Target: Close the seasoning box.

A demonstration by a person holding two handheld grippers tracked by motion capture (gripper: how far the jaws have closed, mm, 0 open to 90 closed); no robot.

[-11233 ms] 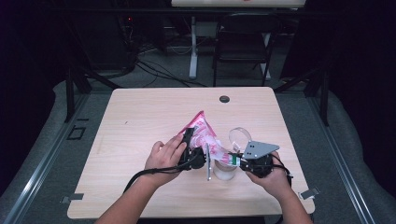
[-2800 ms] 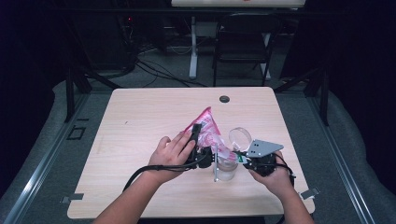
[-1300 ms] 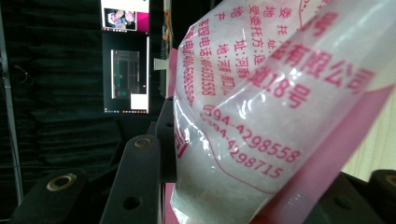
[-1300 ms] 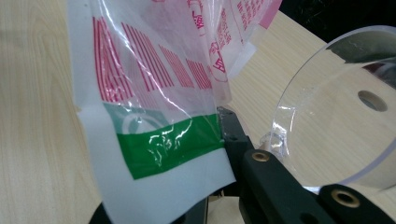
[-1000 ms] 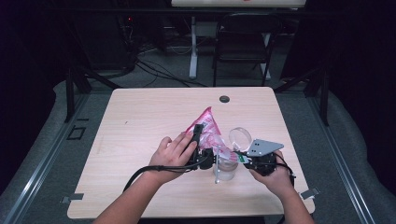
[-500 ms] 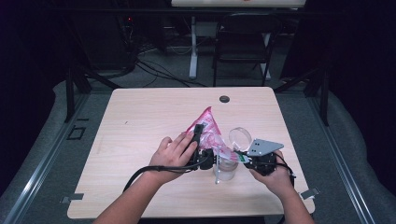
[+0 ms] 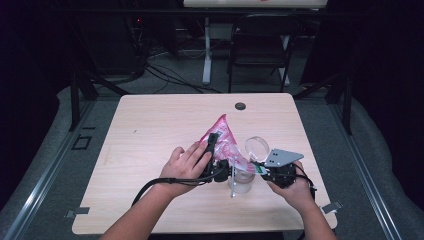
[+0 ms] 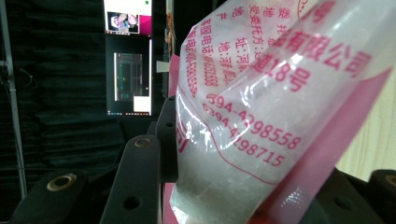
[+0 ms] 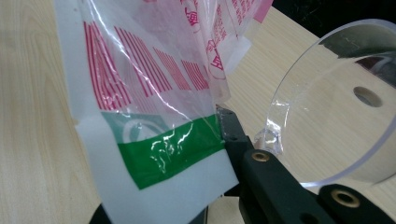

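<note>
Pink printed bag (image 7: 223,141) just past table (image 7: 150,130) centre toward 5 o'clock, tilted over clear jar (image 7: 241,181). Left gripper (image 7: 220,169) part-open, clamped around bag body; right gripper (image 7: 256,169) fully closed, pinching bag's green-striped corner (image 9: 163,154).

On the table: one bag, one container, two grippers

One pink-printed clear plastic bag (image 7: 223,141), one clear plastic jar (image 7: 241,181) with one round clear lid (image 7: 257,148), two black two-jaw grippers, left (image 7: 223,169) and right (image 7: 257,169), one light wooden table (image 7: 150,130), one dark folding chair (image 7: 260,47).
</note>
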